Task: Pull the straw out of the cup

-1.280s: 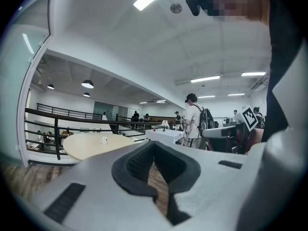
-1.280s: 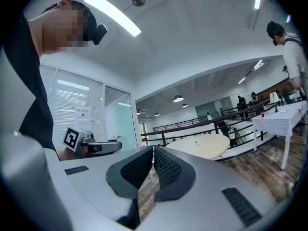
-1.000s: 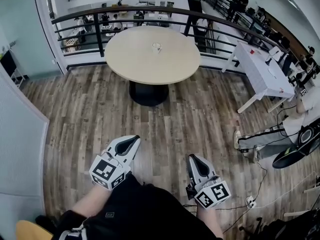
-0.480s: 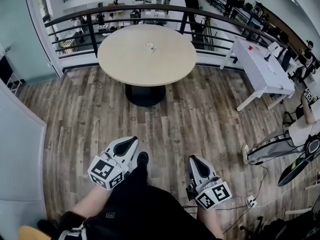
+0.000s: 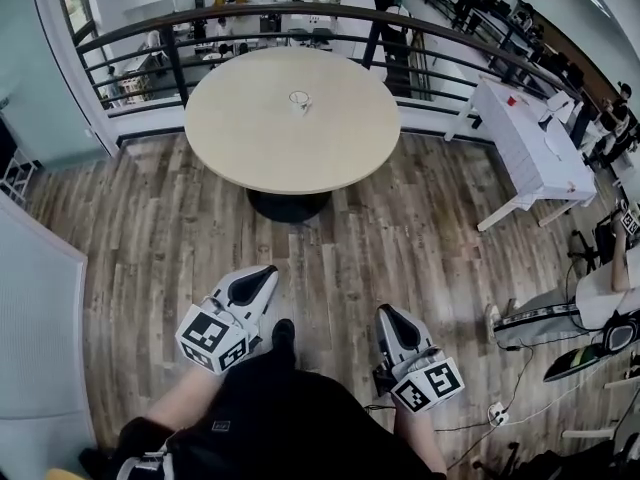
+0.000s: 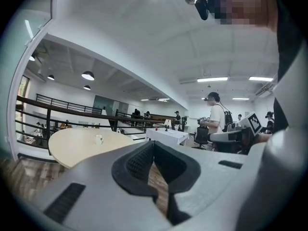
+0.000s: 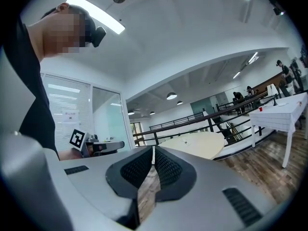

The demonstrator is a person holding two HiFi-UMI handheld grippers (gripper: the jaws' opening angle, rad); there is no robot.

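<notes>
Round table (image 5: 255, 143) and cup (image 5: 300, 99) have come closer.

Open-plan office mezzanine with railing (image 5: 260, 8), round table (image 5: 250, 138) and white desk (image 5: 530, 143)

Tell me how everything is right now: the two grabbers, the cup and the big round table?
left gripper: shut, nothing between its jaws, held over the floor short of the table.
right gripper: shut, empty, also over the floor.
cup: upright on the table, untouched; its straw is too small to make out.
round table: standing on the wood floor, bearing the cup.
</notes>
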